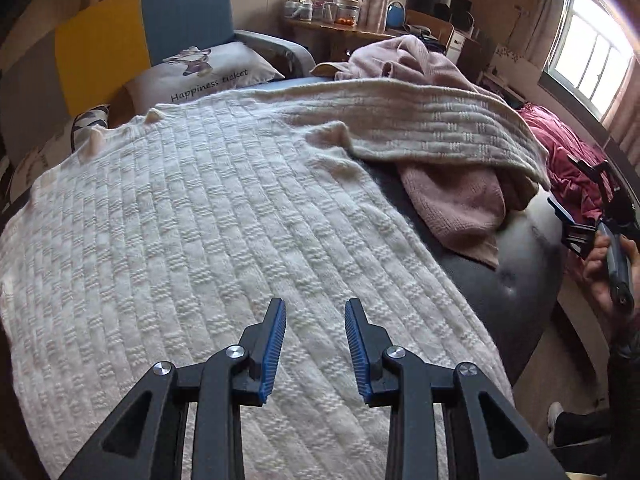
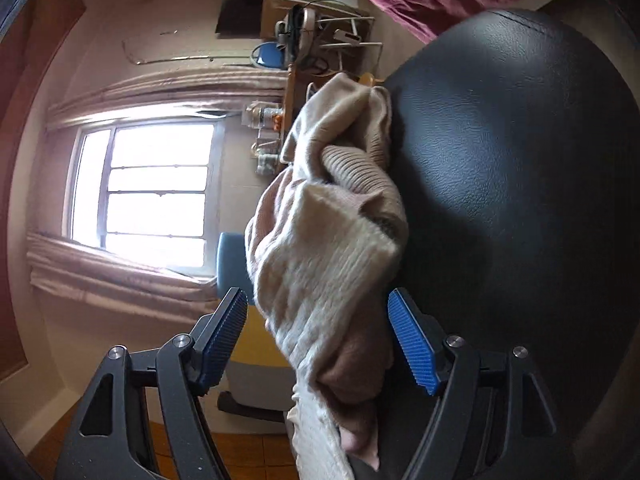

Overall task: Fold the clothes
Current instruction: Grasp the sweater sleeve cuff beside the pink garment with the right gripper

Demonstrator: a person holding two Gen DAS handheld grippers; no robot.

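A cream knitted sweater point(image 1: 208, 216) lies spread flat over a dark leather seat point(image 1: 516, 280). One sleeve point(image 1: 420, 128) stretches to the right over a pink knit garment point(image 1: 456, 204). My left gripper point(image 1: 315, 312) is open and empty, just above the sweater's near part. My right gripper point(image 2: 316, 308) is open and rolled sideways beside the seat point(image 2: 520, 152). The sweater's sleeve end point(image 2: 332, 264) and pink knit hang between its pads without being clamped. The right gripper also shows at the right edge of the left wrist view point(image 1: 576, 228).
A printed cushion point(image 1: 208, 72) and a blue and yellow sofa back point(image 1: 160, 28) lie beyond the sweater. A magenta garment point(image 1: 560, 152) lies on the right. A wooden table with jars point(image 1: 332, 20) stands at the back. Windows are on the walls.
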